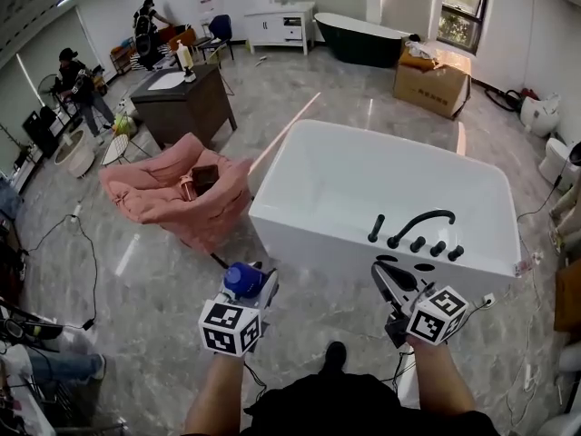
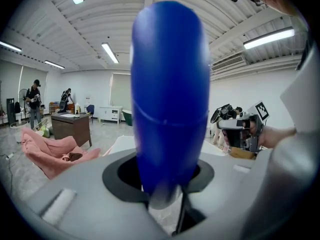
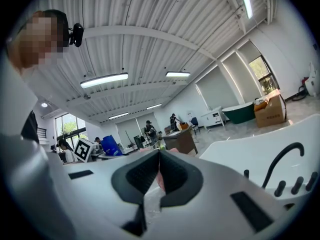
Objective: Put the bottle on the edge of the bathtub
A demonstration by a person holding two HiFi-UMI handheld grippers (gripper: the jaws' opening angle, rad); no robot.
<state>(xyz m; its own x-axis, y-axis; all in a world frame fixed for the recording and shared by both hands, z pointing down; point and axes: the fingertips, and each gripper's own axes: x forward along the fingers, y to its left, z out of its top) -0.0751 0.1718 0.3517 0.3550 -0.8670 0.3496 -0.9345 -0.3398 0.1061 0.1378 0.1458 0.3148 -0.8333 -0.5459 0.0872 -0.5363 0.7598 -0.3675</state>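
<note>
looking at the biggest thing first, the white bathtub [image 1: 318, 236] sits at 1 o'clock from the person. its rim looks thin and smooth. i think the bottle could slide off it, into the tub or down to the floor, if it is set down tilted or too near the side. the black tap [image 1: 427, 216] and its knobs [image 1: 438, 248] fill the rim at 2 o'clock, so a bump there could tip the bottle over. the left tongs [image 1: 259, 291] at 11 o'clock hold the blue bottle [image 1: 243, 280] over the floor, well apart from the tub. it is round and may slip out. the right tongs [image 1: 381, 275] are closed tight with nothing in them, so they cannot catch it.

counting: one white tub near, one dark tub [image 1: 359, 39] far off at 12 o'clock, one pink soft seat [image 1: 172, 193], one tap, two tongs, one bottle, four knobs.
</note>
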